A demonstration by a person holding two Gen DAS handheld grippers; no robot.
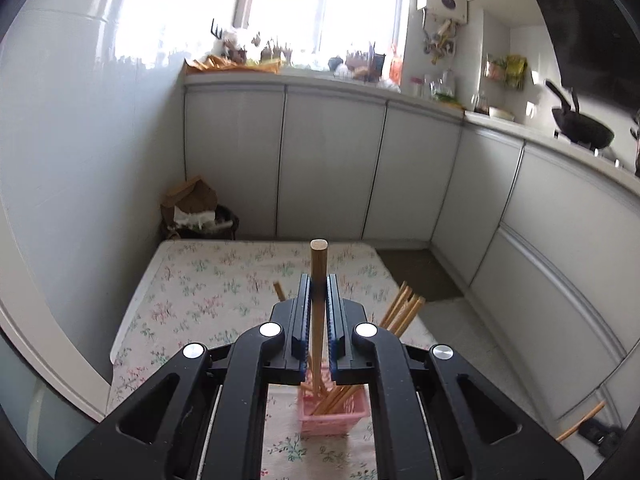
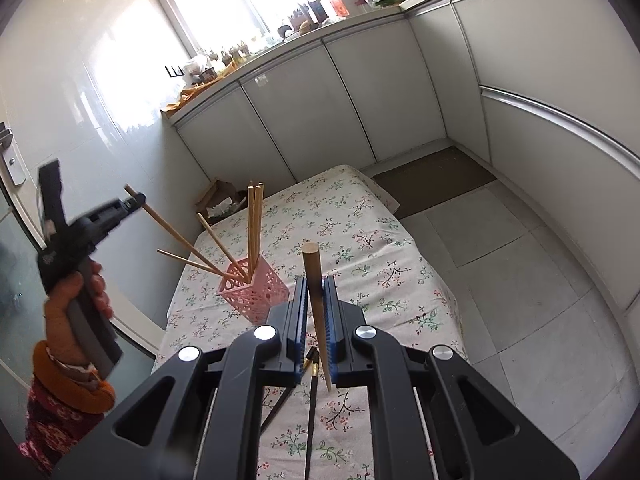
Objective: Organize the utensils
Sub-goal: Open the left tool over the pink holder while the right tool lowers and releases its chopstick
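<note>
A pink perforated basket (image 2: 253, 295) stands on the floral tablecloth (image 2: 360, 240) of the counter, toward its left edge in the right wrist view, with several wooden chopsticks (image 2: 254, 232) in it — some upright, others leaning out to the left. The left hand-held gripper (image 1: 319, 286) is clenched on a wooden chopstick (image 1: 319, 264), which runs up between its pads and down toward the basket (image 1: 334, 414) below; in the right wrist view this gripper (image 2: 134, 202) hangs above and left of the basket, in the person's hand (image 2: 76, 304) with an orange cuff at the wrist. The right hand-held gripper (image 2: 316, 280) is clenched on another wooden chopstick (image 2: 314, 280), tilted slightly, over the near part of the counter. Dark chopsticks (image 2: 310, 408) lie on the cloth beneath it. White cabinets (image 2: 312, 108) line the far wall — a black wok (image 1: 582, 132) sits on the worktop.
</note>
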